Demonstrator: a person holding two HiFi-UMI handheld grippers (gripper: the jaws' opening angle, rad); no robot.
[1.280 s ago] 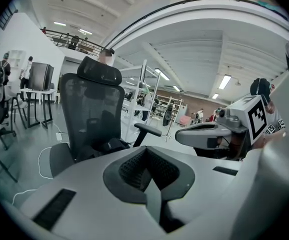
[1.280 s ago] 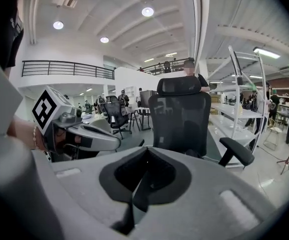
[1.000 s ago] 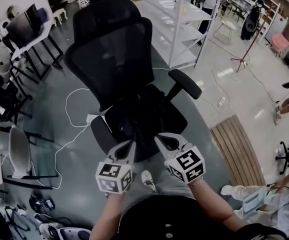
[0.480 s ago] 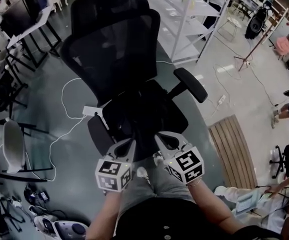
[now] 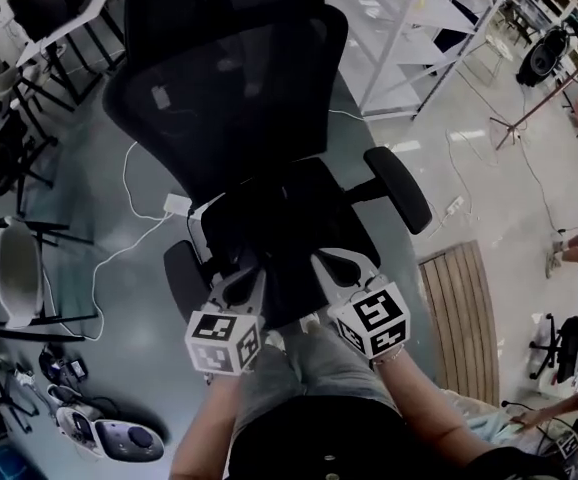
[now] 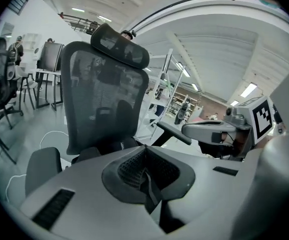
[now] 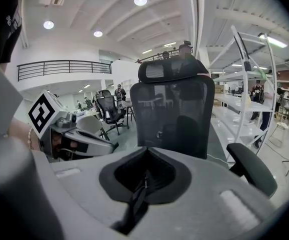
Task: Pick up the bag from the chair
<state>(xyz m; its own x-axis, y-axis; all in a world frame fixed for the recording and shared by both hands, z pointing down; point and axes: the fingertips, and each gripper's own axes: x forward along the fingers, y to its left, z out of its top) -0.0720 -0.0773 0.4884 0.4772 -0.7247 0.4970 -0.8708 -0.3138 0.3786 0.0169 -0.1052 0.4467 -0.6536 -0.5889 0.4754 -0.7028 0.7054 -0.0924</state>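
Left gripper, right gripper: pressed together, empty, parallel, tilted down toward chair.

Chair headrest cut by top edge, black bag outline lost against black seat

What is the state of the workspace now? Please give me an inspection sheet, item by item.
Surface: grey floor; black chair stands on it.
Job's things: dark bag on the seat, hard to tell from the black seat, not yet held.
Clutter: small gear on the floor, left.
Grippers: left gripper and right gripper shut, empty, side by side before the seat.
Cables: white cable on the floor left of the chair.
Surroundings: white rack, wooden slats.
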